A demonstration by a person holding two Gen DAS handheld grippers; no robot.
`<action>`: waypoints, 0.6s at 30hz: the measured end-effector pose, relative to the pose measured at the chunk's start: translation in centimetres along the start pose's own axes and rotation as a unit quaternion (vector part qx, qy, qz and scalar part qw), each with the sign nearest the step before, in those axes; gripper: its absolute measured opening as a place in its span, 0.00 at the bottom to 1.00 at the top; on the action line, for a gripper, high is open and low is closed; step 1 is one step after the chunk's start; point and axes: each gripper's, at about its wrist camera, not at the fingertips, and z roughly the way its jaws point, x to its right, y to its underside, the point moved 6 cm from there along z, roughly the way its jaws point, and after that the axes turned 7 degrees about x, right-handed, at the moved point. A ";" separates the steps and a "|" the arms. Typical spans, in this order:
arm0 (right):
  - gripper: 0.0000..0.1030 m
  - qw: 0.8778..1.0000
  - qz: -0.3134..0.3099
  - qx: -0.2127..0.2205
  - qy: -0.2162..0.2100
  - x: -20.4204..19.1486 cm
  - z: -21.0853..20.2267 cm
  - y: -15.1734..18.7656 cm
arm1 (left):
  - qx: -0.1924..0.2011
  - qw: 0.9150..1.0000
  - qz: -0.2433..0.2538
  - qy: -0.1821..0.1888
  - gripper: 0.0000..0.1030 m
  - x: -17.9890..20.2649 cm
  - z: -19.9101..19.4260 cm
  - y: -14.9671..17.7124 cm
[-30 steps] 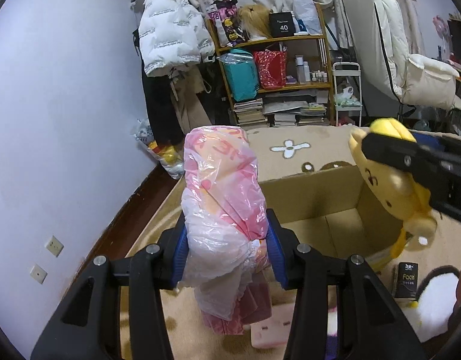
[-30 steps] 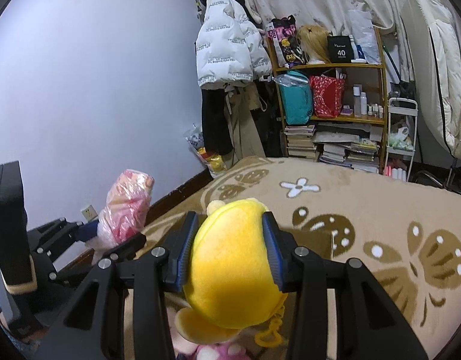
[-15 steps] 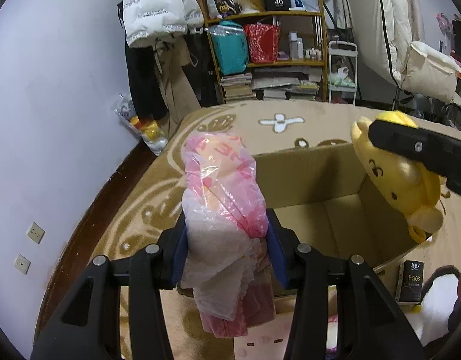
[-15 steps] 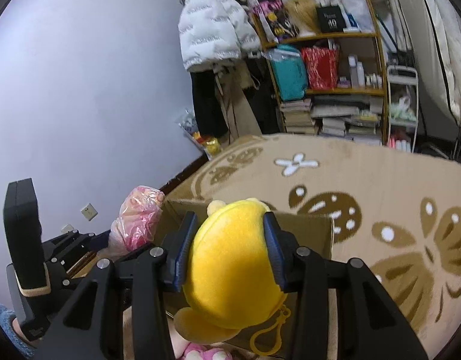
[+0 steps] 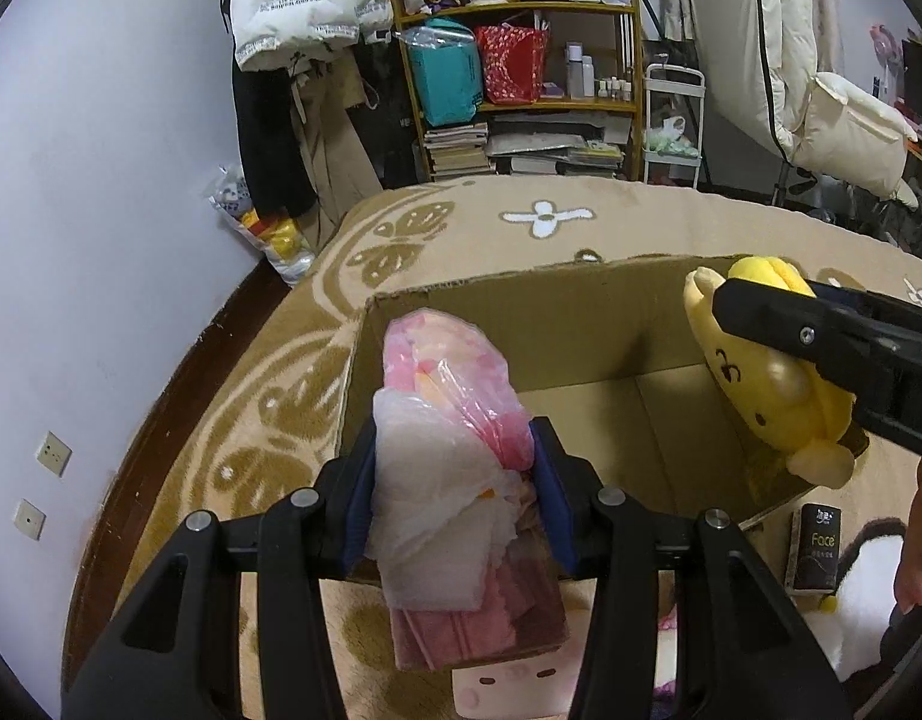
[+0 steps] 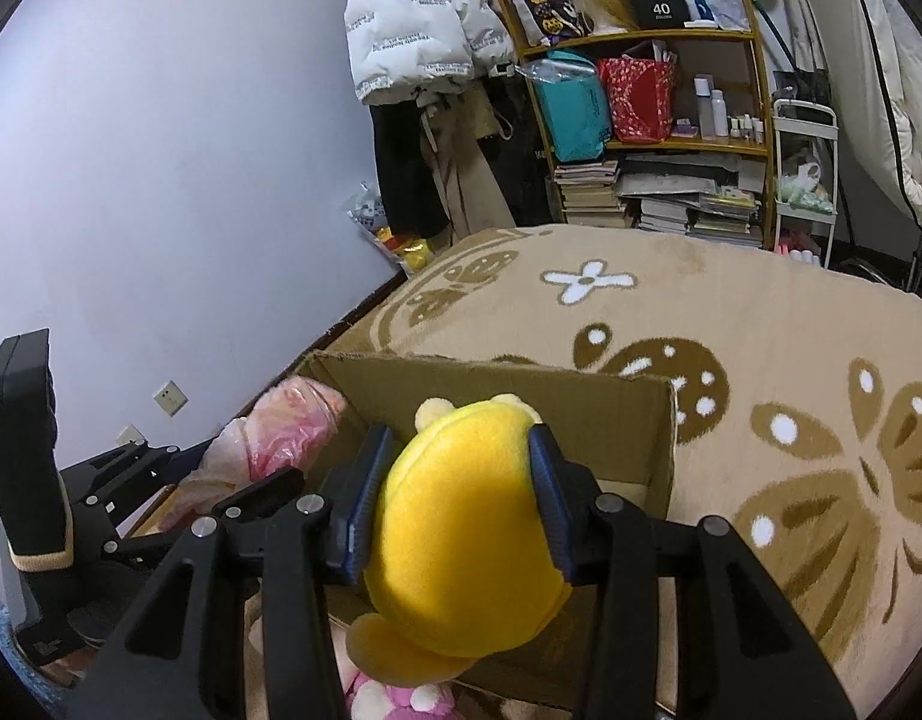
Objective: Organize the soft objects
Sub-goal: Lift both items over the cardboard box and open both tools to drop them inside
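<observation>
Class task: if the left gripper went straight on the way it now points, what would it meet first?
Probably the inside of the cardboard box: the left gripper, shut on the pink plastic bag, points into its open top toward the far wall. Depth is unclear.

A pink soft item wrapped in a crinkled clear plastic bag (image 5: 449, 414) stands upright, pinched at its middle, its top over the near left corner of the cardboard box (image 5: 551, 324); a whitish fold of bag and pink fabric hang below. A yellow plush toy (image 5: 767, 372) with a stitched face and small rounded ears is held at the box's right wall, face turned toward the interior, a foot hanging below. The brown box sits open-topped on the beige patterned rug, its inside bare where visible.
</observation>
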 end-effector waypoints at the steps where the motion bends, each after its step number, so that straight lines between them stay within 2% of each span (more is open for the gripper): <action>1: 0.48 1.000 0.002 -0.004 0.000 0.1 0.1 0.2 | -0.002 1.000 0.001 0.001 0.46 0.0 0.2 0.0; 6: 0.48 1.000 0.001 -0.021 0.003 0.3 1.0 1.4 | -0.004 1.000 0.014 -0.007 0.46 0.2 0.4 0.3; 13: 0.51 1.000 0.007 -0.030 0.007 0.7 1.4 1.9 | 0.004 1.000 0.004 -0.006 0.46 -0.2 -0.1 -0.1; 16: 0.54 0.999 0.013 -0.029 0.010 0.9 1.1 1.9 | 0.008 1.000 -0.002 -0.008 0.53 -0.5 -0.7 -0.3; 18: 0.60 0.999 0.018 -0.027 0.009 0.9 0.8 1.7 | 0.011 1.000 -0.002 -0.009 0.54 -0.7 -1.2 -0.5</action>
